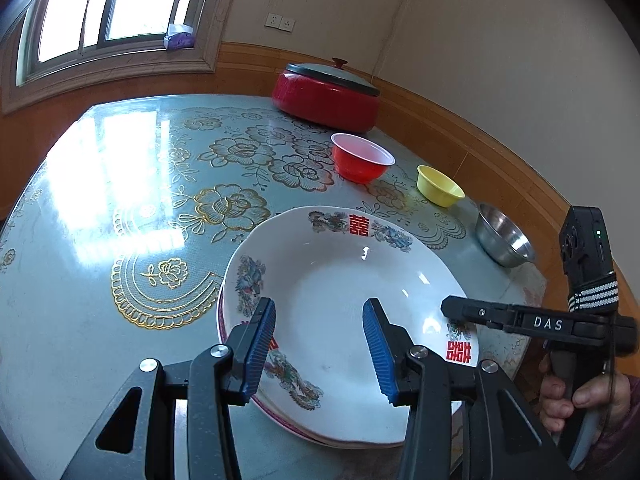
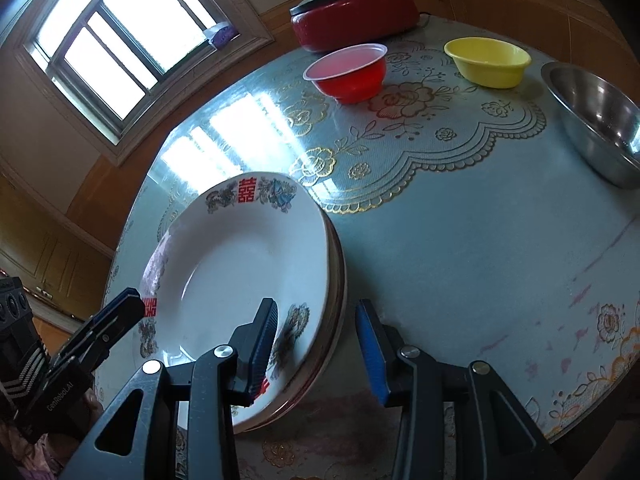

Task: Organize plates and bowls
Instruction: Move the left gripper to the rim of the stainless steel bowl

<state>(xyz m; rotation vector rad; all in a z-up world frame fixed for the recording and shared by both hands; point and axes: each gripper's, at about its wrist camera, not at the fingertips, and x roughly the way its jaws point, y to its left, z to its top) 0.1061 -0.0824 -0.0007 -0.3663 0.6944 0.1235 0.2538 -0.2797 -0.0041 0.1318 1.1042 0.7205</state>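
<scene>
On a glass-topped floral surface point(image 1: 132, 184) beneath a window, a stack of white plates point(image 1: 340, 280) sits near the front edge; left tongs point(image 1: 320, 344) and right tongs point(image 2: 316, 344) hover part-open and empty, so next nest the red bowl point(image 2: 352, 74), yellow bowl point(image 2: 488, 62) and steel bowl point(image 2: 600, 120), gripping rims squarely.

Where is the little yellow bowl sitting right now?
The yellow bowl stands upright near the table's far edge, between the red bowl and the steel bowl, beyond the plates.

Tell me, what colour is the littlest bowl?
Yellow, clearest in the right wrist view.
</scene>
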